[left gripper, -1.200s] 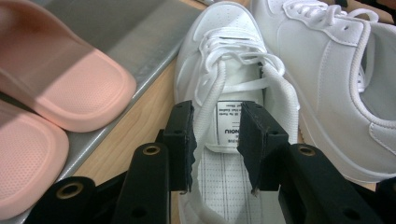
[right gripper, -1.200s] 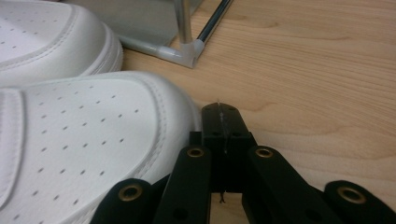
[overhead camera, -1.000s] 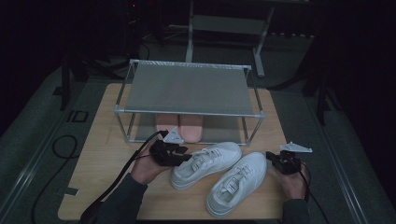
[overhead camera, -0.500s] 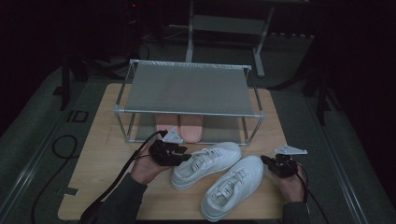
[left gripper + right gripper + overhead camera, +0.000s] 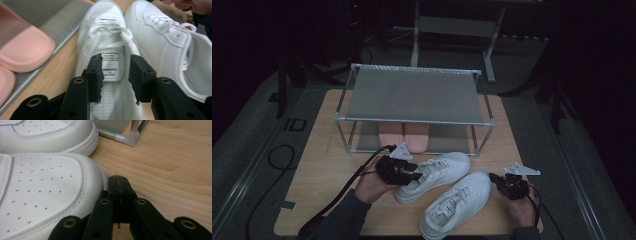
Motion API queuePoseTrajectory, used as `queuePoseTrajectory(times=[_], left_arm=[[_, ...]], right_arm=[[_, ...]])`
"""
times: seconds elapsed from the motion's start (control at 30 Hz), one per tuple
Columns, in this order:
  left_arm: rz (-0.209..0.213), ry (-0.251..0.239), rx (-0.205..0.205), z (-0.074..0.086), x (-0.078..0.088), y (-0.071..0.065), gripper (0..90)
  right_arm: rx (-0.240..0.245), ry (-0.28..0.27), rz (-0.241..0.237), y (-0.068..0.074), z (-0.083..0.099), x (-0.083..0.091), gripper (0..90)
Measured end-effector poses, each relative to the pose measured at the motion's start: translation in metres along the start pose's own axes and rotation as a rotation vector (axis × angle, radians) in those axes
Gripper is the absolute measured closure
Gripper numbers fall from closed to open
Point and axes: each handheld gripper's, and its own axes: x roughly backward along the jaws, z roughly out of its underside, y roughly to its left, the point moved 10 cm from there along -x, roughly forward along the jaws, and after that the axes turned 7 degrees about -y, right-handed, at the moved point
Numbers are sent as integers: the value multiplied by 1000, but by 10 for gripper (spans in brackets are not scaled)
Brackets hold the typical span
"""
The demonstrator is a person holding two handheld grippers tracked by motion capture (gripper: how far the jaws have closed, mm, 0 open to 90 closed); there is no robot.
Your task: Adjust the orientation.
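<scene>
— Where did the two white sneakers (image 5: 447, 187) lie?
— Side by side near the tabletop's (image 5: 319, 165) front edge, toes toward the far right corner.
— The grippers?
— The left gripper (image 5: 412, 176), jaws just opening, straddled the far sneaker's (image 5: 107, 50) tongue; the right gripper (image 5: 495, 179) was closed, empty, beside the near sneaker's (image 5: 45, 195) toe.

Left gripper (image 5: 115, 77) fingers parted over a white sneaker's (image 5: 107, 37) tongue label, just been opening, pink slippers (image 5: 22, 50) beside
</scene>
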Motion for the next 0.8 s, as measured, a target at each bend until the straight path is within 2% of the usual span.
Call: queuePoseTrajectory(times=[0.13, 0.33, 0.5, 0.57, 0.63, 0.8], left_arm=[[4, 6, 2, 0, 0, -1, 617], [2, 9, 1, 1, 0, 0, 617], [2, 13, 3, 1, 0, 0, 613], [2, 13, 3, 1, 0, 0, 613], [3, 12, 5, 1, 0, 1, 613], [5, 15, 4, 1, 0, 0, 613]], right_arm=[[-1, -37, 13, 6, -3, 13, 900], [56, -55, -5, 29, -1, 34, 900], [101, -46, -47, 52, 10, 45, 900], [103, -47, -53, 56, 12, 46, 900], [130, -43, -74, 66, 18, 50, 900], [161, -24, -144, 83, 25, 55, 900]])
